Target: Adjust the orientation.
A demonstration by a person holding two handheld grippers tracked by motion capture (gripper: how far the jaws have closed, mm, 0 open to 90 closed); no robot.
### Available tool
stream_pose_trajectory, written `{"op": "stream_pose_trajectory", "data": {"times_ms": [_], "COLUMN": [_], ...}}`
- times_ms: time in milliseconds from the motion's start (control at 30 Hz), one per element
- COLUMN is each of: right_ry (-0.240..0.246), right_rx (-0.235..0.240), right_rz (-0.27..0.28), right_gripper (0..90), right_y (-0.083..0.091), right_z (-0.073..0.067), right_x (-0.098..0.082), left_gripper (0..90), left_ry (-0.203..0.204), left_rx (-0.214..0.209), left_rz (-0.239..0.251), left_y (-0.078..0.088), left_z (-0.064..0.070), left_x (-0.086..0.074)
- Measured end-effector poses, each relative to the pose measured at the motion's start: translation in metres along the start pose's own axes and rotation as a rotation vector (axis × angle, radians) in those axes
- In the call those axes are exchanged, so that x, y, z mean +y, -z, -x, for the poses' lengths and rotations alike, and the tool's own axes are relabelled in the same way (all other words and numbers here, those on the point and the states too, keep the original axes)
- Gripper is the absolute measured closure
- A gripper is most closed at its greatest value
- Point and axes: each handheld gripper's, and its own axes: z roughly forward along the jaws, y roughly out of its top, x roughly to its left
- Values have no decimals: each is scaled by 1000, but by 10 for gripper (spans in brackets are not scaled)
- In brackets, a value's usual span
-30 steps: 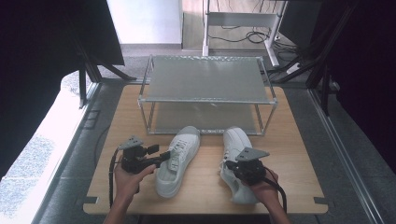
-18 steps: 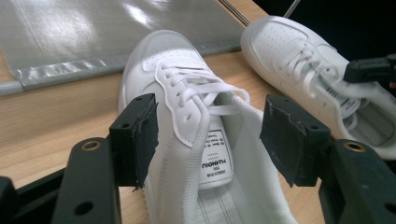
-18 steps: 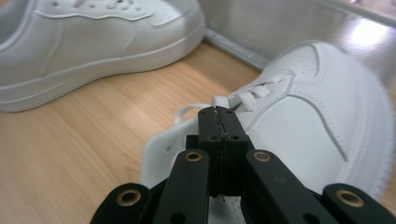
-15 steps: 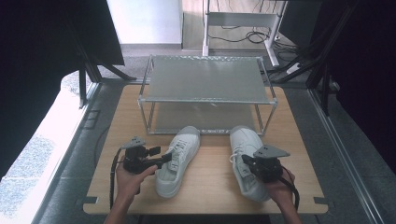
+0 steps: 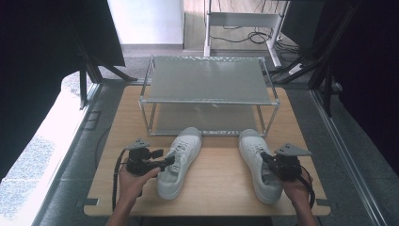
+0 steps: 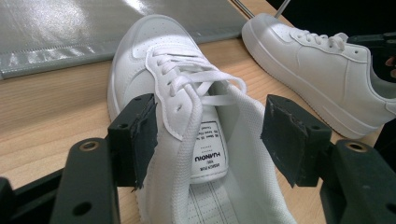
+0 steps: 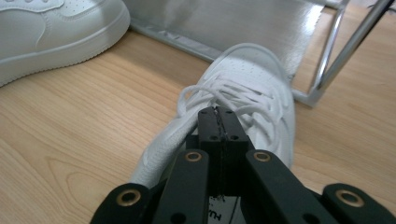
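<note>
Two white shoes lie on the wooden worktop (image 5: 221, 181), toes toward the metal rack (image 5: 207, 94) at 12 o'clock. The left shoe (image 5: 179, 160) sits at 7 o'clock; the left hand-held gripper (image 6: 205, 135) straddles its collar, jaws apart. The right shoe (image 5: 256, 162) sits at 5 o'clock; the right hand-held gripper (image 7: 218, 122) pinches its tongue, jaws pressed together.

Two white sneakers, the left sneaker (image 5: 178, 161) and the right sneaker (image 5: 258, 162), one two-tier metal rack (image 5: 209, 94), one wooden worktop (image 5: 214, 181), two hand-held grippers, the left gripper (image 5: 165, 163) and the right gripper (image 5: 266, 157), two hands
</note>
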Motion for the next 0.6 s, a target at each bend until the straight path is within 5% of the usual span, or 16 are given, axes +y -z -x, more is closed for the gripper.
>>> {"op": "stream_pose_trajectory", "data": {"times_ms": [133, 267, 367, 600], "right_ry": [-1, -15, 26, 37], "right_rx": [-27, 18, 39, 88], "right_rz": [38, 83, 55, 1], "right_gripper": [900, 900, 900, 900], "right_y": [14, 31, 33, 29], "right_z": [-3, -13, -34, -60], "right_x": [4, 5, 1, -27], "left_gripper": [361, 362, 362, 362], "left_ry": [10, 17, 18, 21], "left_rx": [3, -6, -1, -3], "left_rz": [5, 18, 20, 21], "left_y": [2, 5, 6, 7], "left_z": [-3, -3, -4, -5], "left_x": [0, 1, 1, 1]}}
